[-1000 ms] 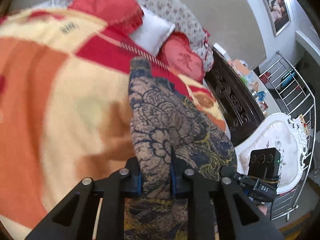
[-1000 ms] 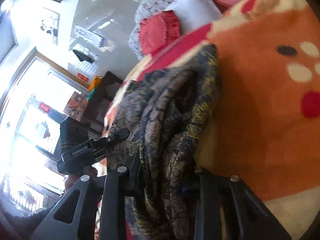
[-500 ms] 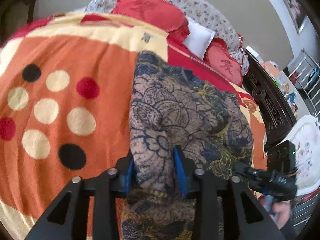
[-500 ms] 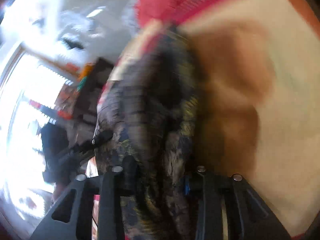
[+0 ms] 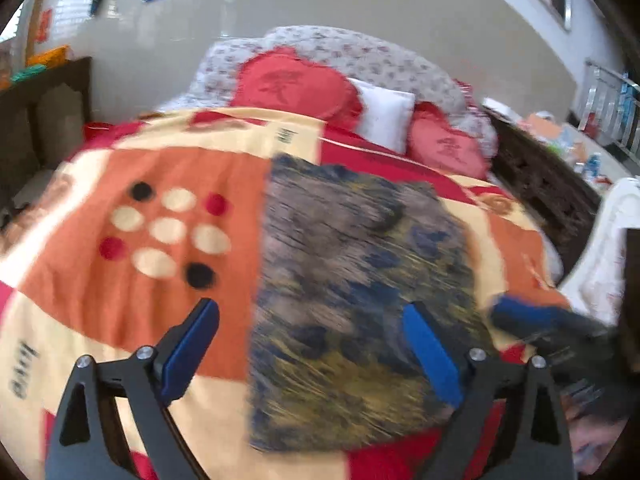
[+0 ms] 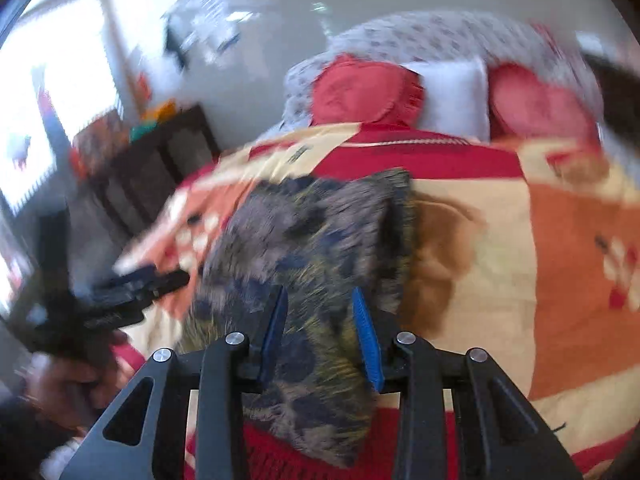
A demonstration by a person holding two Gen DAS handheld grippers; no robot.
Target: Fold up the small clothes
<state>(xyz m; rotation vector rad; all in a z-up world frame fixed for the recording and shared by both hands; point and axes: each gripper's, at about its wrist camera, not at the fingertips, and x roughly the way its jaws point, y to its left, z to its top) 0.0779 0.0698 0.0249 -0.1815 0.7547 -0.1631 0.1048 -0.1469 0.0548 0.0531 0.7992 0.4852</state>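
A dark patterned garment (image 5: 344, 292), brown, navy and yellow, lies spread flat on the orange and cream blanket (image 5: 120, 280). My left gripper (image 5: 312, 340) is wide open above its near edge, holding nothing. In the right wrist view the same garment (image 6: 320, 248) lies ahead. My right gripper (image 6: 320, 320) has its blue-padded fingers (image 6: 366, 340) parted on either side of the garment's near edge; I cannot tell whether they pinch it. The right gripper also shows in the left wrist view (image 5: 560, 332) at the lower right. The left gripper shows blurred in the right wrist view (image 6: 132, 284).
Red cushions (image 5: 296, 88) and a white pillow (image 5: 384, 116) lie against the floral headboard (image 5: 360, 52). Dark wooden furniture stands left of the bed (image 5: 44, 112) and right of it (image 5: 544, 188). A white chair (image 5: 612, 248) is at the far right.
My left gripper has opened wide and let go of the garment, which now lies flat on the blanket. My right gripper's fingers have parted. Both views have pulled back.
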